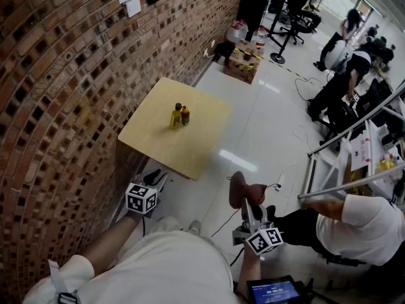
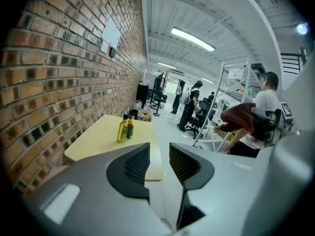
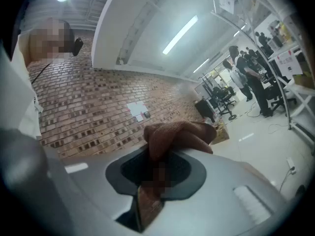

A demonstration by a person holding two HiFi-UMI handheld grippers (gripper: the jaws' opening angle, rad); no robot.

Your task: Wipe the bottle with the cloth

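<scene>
The right tongs (image 3: 156,173) hold the brown cloth (image 3: 179,134), the left tongs (image 2: 158,167) gape empty, and two bottles (image 1: 176,117) stand on the bench (image 1: 158,141).

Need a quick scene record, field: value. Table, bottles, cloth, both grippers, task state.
table: pale wood top, set against the brick wall
bottles: yellow bottle and red-capped bottle, upright, side by side near the table's middle
cloth: brown, bunched, held by the right gripper
left gripper: jaws apart, nothing between them
right gripper: shut on the cloth
task state: wiping not begun; both grippers short of the table, bottles untouched
</scene>
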